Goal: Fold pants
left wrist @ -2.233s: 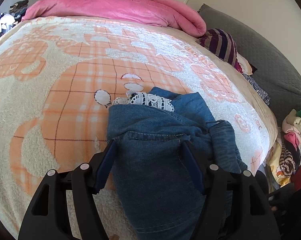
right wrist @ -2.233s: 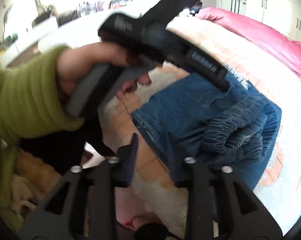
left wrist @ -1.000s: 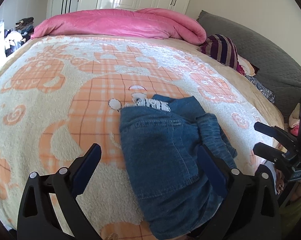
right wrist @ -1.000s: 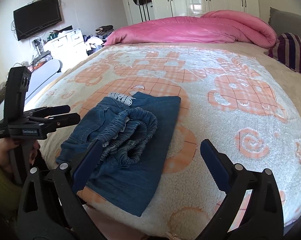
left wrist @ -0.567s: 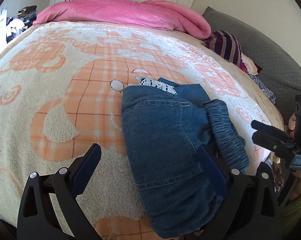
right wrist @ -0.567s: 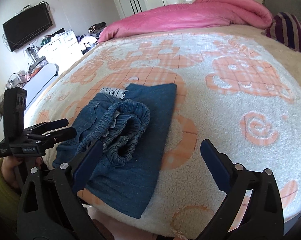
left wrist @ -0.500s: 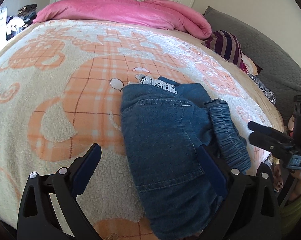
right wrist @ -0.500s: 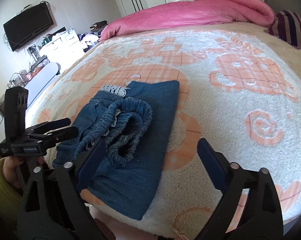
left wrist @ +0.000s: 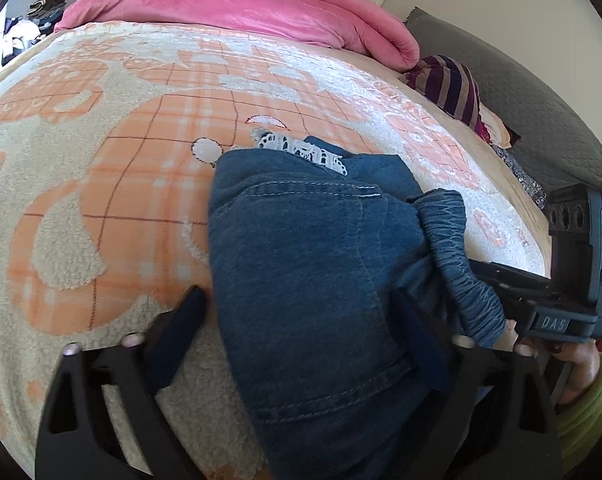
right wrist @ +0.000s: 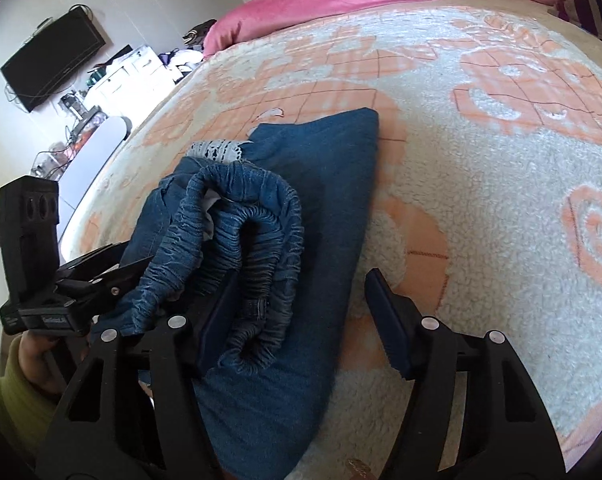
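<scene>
Folded jeans at the near edge of the bed, both my grippers closing in around them.

A rolled pink duvet (left wrist: pixel 237 12) lies along the far edge of the bed, a striped cushion (left wrist: pixel 453 88) and a grey headboard pad (left wrist: pixel 521 92) sit at the right side, and a television (right wrist: pixel 53 60) hangs on the wall to the left. The pants (left wrist: pixel 313 272) rest on the orange-and-cream blanket (left wrist: pixel 101 160), with their gathered waistband bunched up on top. My left gripper (left wrist: pixel 301 340) straddles the denim, jaws just narrowing, pads not yet pressing. My right gripper (right wrist: pixel 301 320) has just been narrowing too; its left finger is tucked against the waistband, its right finger over bare blanket, so nothing is clamped.
</scene>
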Demonstrator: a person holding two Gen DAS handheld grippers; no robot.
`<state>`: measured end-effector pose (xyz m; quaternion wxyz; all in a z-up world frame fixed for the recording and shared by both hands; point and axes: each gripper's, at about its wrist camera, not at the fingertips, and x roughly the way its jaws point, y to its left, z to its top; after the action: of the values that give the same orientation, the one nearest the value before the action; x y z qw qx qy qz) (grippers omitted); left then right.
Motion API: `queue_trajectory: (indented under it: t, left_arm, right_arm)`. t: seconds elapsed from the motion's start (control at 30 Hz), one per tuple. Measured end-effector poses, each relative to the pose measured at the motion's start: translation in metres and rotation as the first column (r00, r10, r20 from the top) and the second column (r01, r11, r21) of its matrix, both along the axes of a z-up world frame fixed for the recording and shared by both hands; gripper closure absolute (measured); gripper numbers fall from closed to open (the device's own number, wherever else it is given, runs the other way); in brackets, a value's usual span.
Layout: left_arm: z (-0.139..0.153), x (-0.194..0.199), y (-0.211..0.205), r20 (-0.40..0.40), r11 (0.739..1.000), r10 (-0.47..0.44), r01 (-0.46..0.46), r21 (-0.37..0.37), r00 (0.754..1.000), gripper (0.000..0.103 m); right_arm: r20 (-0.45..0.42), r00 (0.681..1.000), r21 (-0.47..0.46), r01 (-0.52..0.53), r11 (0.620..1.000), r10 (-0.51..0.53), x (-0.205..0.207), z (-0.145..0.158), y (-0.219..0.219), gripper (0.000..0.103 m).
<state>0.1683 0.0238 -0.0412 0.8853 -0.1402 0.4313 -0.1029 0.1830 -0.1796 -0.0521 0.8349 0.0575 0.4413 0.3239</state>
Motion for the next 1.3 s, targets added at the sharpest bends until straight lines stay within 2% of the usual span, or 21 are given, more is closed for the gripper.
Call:
queue_trajectory:
  t: [0.07,0.1,0.13,0.2,0.3,0.43,0.73,1.0,1.3]
  left_arm:
    - [0.0,0.001,-0.001,0.004,1.0,0.007,-0.007,-0.016,1.0,0.032]
    - [0.0,0.001,-0.002,0.012,1.0,0.001,-0.001,-0.02,1.0,0.041]
    - [0.001,0.001,-0.004,0.017,1.0,-0.005,0.006,-0.026,1.0,0.046]
    - [0.006,-0.002,-0.008,0.034,1.0,-0.008,0.009,-0.015,0.999,0.056]
    - [0.018,-0.008,-0.01,0.066,1.0,-0.008,0.009,-0.012,0.998,0.058]
    - [0.033,-0.007,-0.01,0.103,1.0,-0.01,0.009,0.009,0.995,0.06]
    - [0.062,0.022,0.002,0.185,0.999,0.014,-0.024,0.048,0.983,0.06]
    - [0.065,0.053,0.01,0.209,0.997,0.033,-0.048,0.067,0.977,0.06]
    - [0.042,0.068,0.023,0.164,0.995,0.064,-0.077,0.07,0.984,0.059]
  right_arm:
    - [-0.006,1.0,0.016,-0.024,1.0,0.025,0.002,-0.001,0.001,0.059]
    - [-0.007,0.999,0.029,-0.034,0.999,0.034,0.002,-0.001,0.002,0.072]
    - [0.002,0.999,0.038,-0.049,0.998,0.049,0.001,0.001,0.004,0.076]
    - [0.056,0.997,-0.001,-0.051,0.999,0.051,-0.006,0.008,0.01,0.082]
    - [0.124,0.991,-0.011,-0.051,0.999,0.052,-0.017,0.023,0.014,0.086]
    - [0.189,0.979,-0.03,-0.067,0.997,0.072,-0.019,0.042,0.02,0.087]
    - [0.271,0.959,-0.032,-0.076,0.997,0.082,0.013,0.069,0.043,0.087]
    - [0.269,0.96,-0.04,-0.064,0.997,0.073,0.051,0.069,0.063,0.087]
    - [0.226,0.972,-0.036,-0.051,0.998,0.057,0.068,0.053,0.072,0.087]
